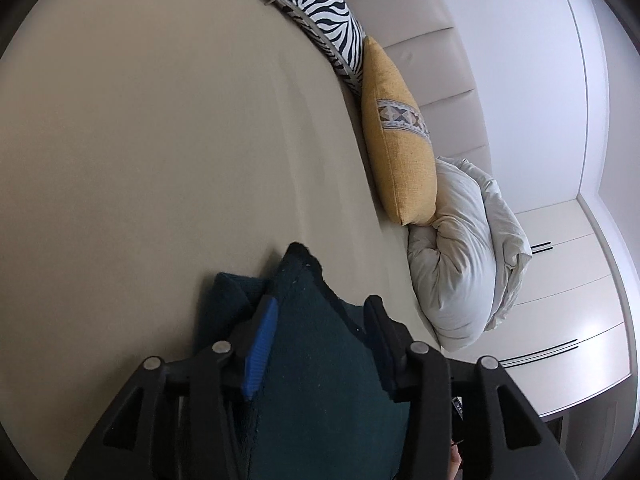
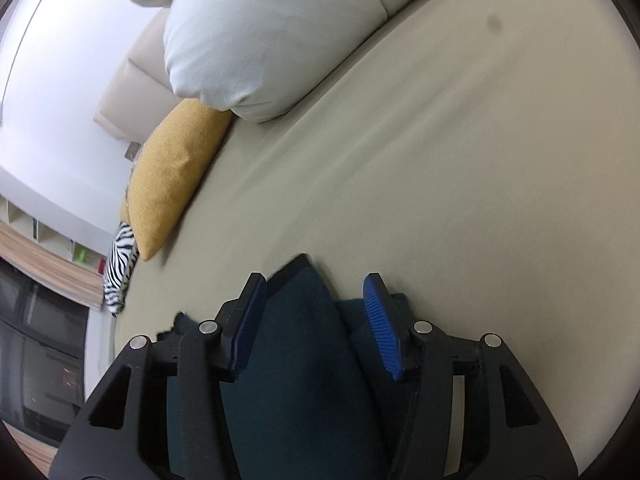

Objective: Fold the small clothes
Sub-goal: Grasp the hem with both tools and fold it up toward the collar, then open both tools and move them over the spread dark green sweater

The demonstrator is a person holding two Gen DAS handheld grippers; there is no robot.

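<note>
A dark teal knitted garment (image 1: 320, 360) lies on the beige bed sheet (image 1: 160, 140), a corner of it standing up in a peak. In the left wrist view my left gripper (image 1: 322, 304) straddles that peak. Its blue-padded fingers (image 1: 262, 348) stand apart and the cloth sits loosely between them. In the right wrist view the same garment (image 2: 296, 340) rises between the fingers of my right gripper (image 2: 315, 280). That gripper is open too, and its right pad (image 2: 380, 332) is clear of the fold. The rest of the garment is hidden under the grippers.
Along the headboard (image 1: 420, 40) lie a zebra-print pillow (image 1: 312, 4), a yellow cushion (image 1: 400, 152) and a bunched pale quilt (image 1: 460, 260). White cabinets (image 1: 560, 300) stand beyond the bed. The beige sheet (image 2: 440, 200) stretches wide ahead of the right gripper.
</note>
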